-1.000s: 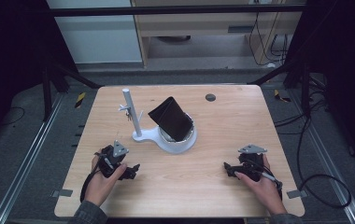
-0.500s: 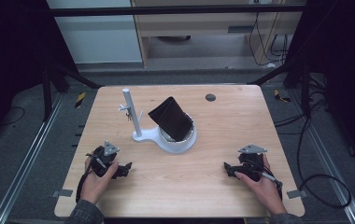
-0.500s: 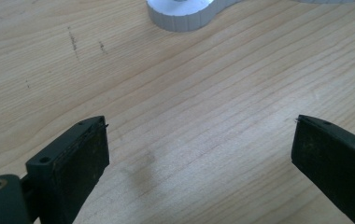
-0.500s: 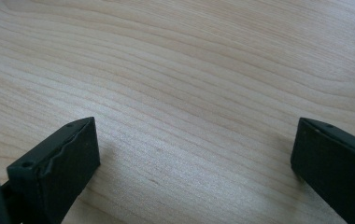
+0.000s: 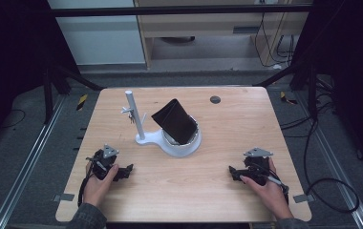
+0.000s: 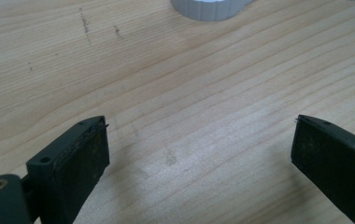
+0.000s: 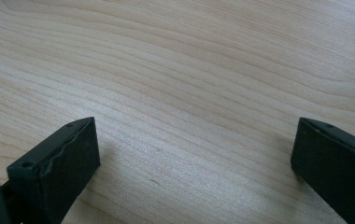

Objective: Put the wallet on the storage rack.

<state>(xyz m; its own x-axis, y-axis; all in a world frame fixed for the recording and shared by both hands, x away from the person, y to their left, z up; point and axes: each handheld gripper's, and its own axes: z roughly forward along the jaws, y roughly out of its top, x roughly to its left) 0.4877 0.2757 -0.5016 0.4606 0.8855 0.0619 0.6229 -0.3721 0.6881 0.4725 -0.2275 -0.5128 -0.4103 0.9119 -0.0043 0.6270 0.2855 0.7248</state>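
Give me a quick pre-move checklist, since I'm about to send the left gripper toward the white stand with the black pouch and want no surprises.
1. Left gripper jaws open, nothing between them: ok.
2. Right gripper jaws open and empty, resting low over the table: ok.
3. Bare wood between the left gripper and the white stand: ok.
4. Black pouch seated in the stand's round base, leaning: ok.
5. White post upright beside the pouch, close enough to bump: not ok.
6. How firmly the pouch sits: cannot tell.

A pale, matt wood grain is shown by the table (image 5: 227, 129), while smooth white plastic is seen on the stand (image 5: 170, 143) upon it
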